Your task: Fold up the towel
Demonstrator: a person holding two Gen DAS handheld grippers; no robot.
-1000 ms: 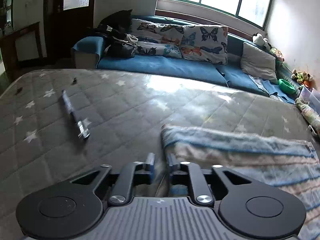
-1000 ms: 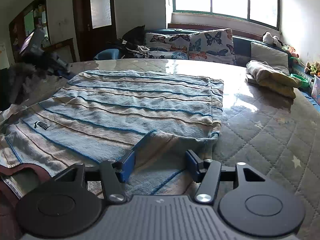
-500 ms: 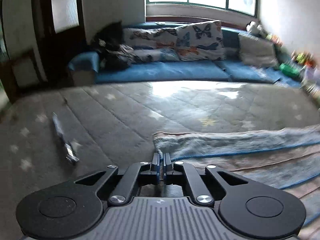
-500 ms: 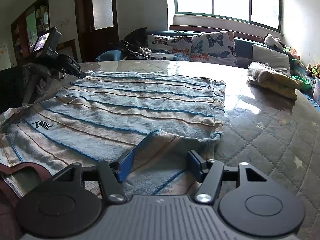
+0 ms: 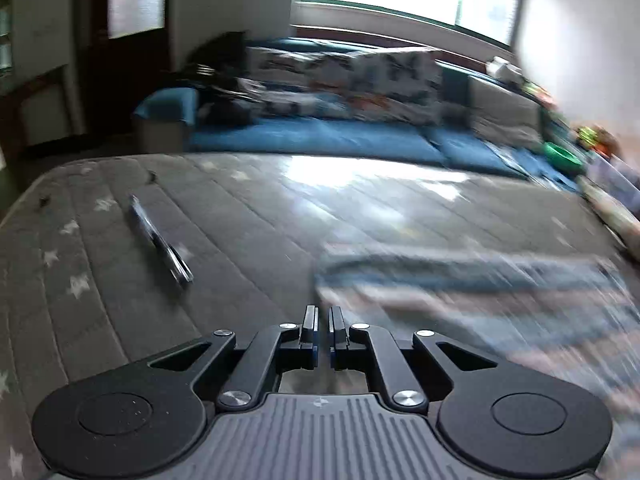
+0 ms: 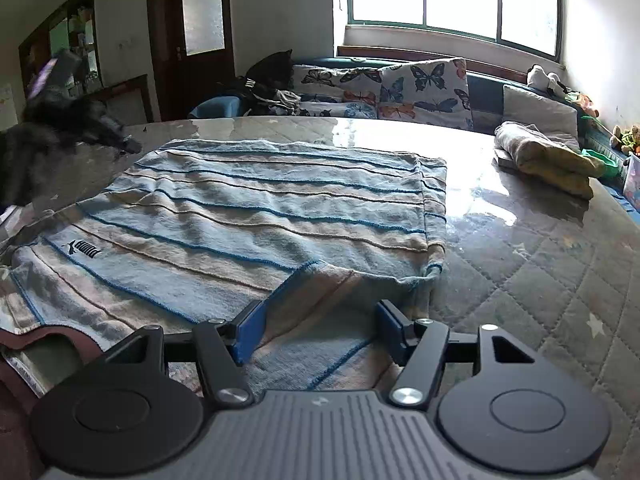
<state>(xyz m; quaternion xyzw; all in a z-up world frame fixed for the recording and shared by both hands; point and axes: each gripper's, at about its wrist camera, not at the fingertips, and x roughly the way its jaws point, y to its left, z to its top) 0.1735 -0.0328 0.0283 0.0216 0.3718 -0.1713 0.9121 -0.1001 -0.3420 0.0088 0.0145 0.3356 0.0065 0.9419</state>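
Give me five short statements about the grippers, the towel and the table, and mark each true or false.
1. The right gripper is open, above the towel. True.
2. The towel is plain white. False: it is striped blue and beige.
3. The left gripper is wide open. False: its fingers are almost together, only a narrow gap between them.
4. A slim dark, pen-like object lies on the quilted table cover, apart from the towel. True.
5. The rolled bundle lies on top of the towel. False: it lies apart on the table.
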